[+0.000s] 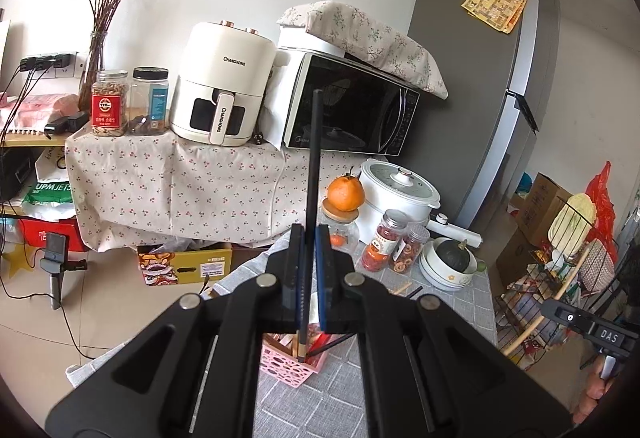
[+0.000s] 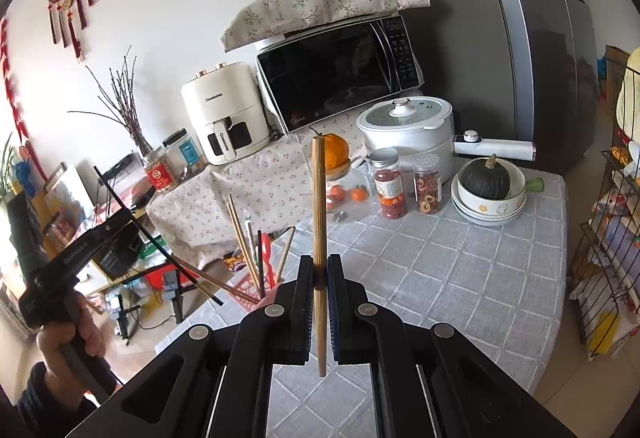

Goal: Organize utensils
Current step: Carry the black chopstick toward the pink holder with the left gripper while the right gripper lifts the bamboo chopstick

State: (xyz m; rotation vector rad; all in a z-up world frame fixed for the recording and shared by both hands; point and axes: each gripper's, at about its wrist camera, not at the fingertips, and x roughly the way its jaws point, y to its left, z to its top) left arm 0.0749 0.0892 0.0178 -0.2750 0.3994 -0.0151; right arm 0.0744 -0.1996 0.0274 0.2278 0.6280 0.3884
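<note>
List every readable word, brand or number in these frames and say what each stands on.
"CHANGHONG": air fryer, on its body and again on its handle.
"DAS": right hand-held gripper, on its side.
"UPMJETS", cut off: green-and-white pack on the floor.
Too small or blurred: red jar label, microwave logo and buttons, fridge notes, snack jars.

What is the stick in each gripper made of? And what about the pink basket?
The chopstick in the right gripper, the light chopstick, looks like bamboo or wood: tan, matte, with fine grain. The black chopstick in the left gripper is smooth and dark, maybe lacquered wood or plastic; I can't tell. The pink basket looks like moulded plastic, punched with holes.
</note>
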